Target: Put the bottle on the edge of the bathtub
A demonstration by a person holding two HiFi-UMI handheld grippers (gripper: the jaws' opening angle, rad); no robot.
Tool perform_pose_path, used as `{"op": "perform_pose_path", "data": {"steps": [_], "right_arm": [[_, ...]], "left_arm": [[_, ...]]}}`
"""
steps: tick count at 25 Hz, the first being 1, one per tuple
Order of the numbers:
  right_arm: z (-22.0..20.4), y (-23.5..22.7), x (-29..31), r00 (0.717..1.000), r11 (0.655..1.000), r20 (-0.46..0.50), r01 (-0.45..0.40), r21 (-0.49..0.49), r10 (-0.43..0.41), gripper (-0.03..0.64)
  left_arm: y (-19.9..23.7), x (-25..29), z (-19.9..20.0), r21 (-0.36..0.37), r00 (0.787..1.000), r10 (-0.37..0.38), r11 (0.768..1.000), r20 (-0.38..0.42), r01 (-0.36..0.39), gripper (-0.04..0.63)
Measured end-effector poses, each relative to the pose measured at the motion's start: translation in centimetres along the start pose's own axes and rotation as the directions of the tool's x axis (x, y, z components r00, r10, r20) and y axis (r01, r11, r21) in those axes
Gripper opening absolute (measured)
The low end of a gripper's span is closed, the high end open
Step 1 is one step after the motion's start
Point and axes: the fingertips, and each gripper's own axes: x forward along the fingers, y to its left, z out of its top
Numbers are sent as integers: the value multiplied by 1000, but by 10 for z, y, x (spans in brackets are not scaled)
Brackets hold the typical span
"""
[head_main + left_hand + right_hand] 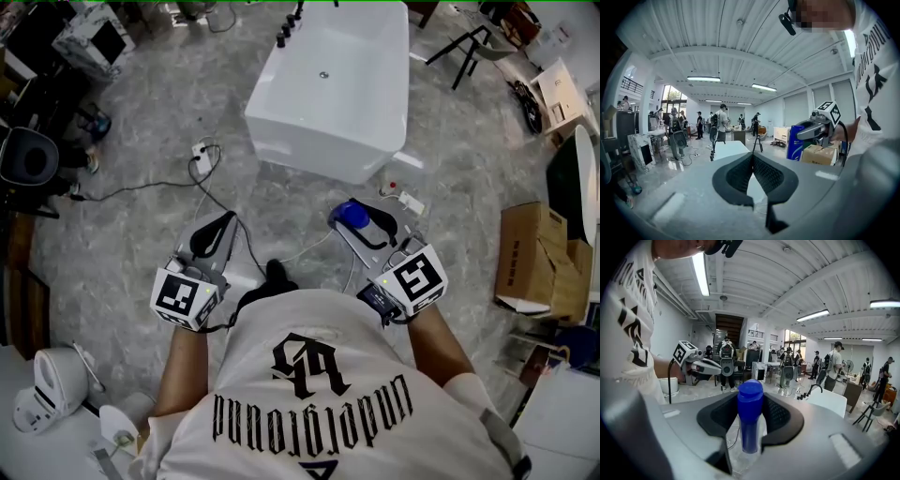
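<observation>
Bottle [750, 414] held in the right tongs [361, 225], away from the bathtub [319, 141].
The blue bottle stands up straight inside the right tongs, cap on top, and they squeeze it on both sides. The left tongs [753, 157] are pinched together with nothing in them. Both are held out over the gray floor [122, 246]. The white bathtub sits on the floor ahead, well apart from the bottle.
</observation>
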Motion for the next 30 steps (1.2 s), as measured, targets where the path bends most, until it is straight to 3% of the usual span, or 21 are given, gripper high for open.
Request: {"op": "perform_pose_path", "data": {"steps": [9,22,30], "right_arm": [[39,-29,68,999,999,-4,50,-14,-50,152],[46,-84,151,1000,1000,14,-19,11,19,152],[56,-151,210,996,996,13,-82,-22,83,153]], "left_arm": [[76,16,25,49,1000,-28,998,2,28,6],[137,45,10,6,999,35,999,-34,-35,6],[186,120,20,-20,997,57,998,-61,-58,6]]}}
